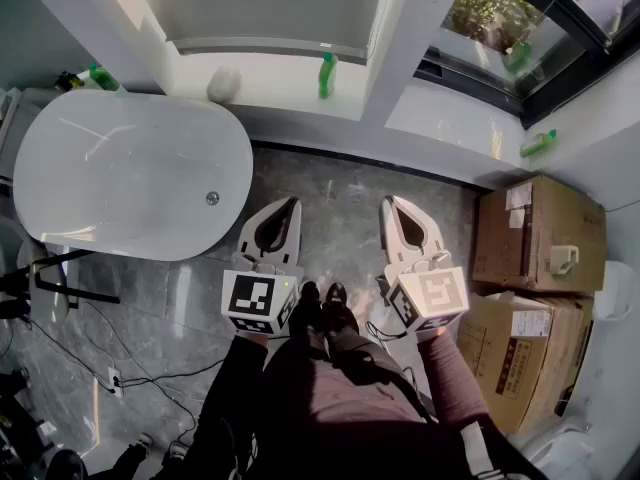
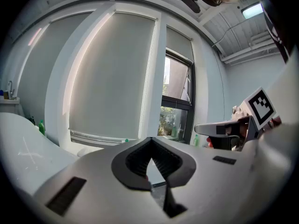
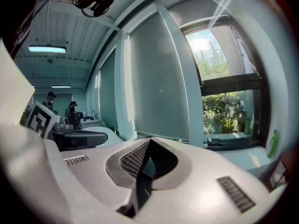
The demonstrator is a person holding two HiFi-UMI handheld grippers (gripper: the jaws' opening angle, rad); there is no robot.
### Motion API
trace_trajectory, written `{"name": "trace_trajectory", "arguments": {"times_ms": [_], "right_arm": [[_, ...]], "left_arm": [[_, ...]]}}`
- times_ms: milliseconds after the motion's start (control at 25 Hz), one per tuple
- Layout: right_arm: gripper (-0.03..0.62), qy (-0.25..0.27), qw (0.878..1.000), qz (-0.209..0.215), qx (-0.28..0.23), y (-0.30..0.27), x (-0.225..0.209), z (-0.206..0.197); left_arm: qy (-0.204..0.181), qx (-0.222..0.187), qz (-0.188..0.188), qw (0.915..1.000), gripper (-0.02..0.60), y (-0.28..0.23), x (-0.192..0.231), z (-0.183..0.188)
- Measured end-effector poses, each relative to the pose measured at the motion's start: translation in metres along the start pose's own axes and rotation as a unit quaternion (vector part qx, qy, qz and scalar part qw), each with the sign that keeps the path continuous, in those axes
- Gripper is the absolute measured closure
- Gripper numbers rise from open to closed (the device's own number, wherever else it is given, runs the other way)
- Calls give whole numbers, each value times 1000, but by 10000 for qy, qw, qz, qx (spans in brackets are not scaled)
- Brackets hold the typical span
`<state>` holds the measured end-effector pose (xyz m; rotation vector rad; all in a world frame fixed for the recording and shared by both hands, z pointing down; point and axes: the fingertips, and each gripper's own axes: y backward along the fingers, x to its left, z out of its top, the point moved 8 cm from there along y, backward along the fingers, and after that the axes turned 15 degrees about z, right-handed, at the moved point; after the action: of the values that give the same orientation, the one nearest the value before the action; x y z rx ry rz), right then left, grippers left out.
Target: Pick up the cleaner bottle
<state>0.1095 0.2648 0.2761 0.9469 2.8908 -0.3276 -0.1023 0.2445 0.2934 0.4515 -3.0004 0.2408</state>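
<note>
Three green bottles stand in the head view: one upright on the white window sill (image 1: 327, 75), one lying on the ledge at the right (image 1: 537, 145), and one behind the bathtub (image 1: 100, 76). My left gripper (image 1: 291, 202) and right gripper (image 1: 389, 202) hover side by side above the grey floor, well short of the sill, both shut and empty. In the left gripper view the jaws (image 2: 150, 140) meet, with the sill bottle's cap (image 2: 126, 140) small beyond them. The right gripper view shows shut jaws (image 3: 149, 141) and a green bottle (image 3: 272, 143) at far right.
A white oval bathtub (image 1: 130, 173) fills the left. Cardboard boxes (image 1: 535, 233) are stacked at the right. A white rounded object (image 1: 223, 85) lies on the sill. Cables (image 1: 120, 378) trail over the floor at lower left. The person's legs and shoes (image 1: 322, 303) are between the grippers.
</note>
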Motion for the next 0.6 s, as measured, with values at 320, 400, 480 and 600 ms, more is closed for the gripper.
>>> {"name": "trace_trajectory", "arguments": {"times_ms": [320, 400, 480, 600], "right_arm": [[589, -42, 10000, 44, -23, 0, 3, -3], [589, -41, 10000, 52, -20, -1, 5, -3], [589, -44, 10000, 61, -9, -2, 7, -3], [589, -42, 10000, 91, 1, -1, 7, -5]], "left_arm": [[3, -4, 46, 10000, 575, 5, 2, -2], [8, -5, 54, 10000, 575, 6, 4, -2], [15, -7, 68, 10000, 575, 8, 5, -2], [34, -8, 88, 10000, 575, 8, 5, -3]]}}
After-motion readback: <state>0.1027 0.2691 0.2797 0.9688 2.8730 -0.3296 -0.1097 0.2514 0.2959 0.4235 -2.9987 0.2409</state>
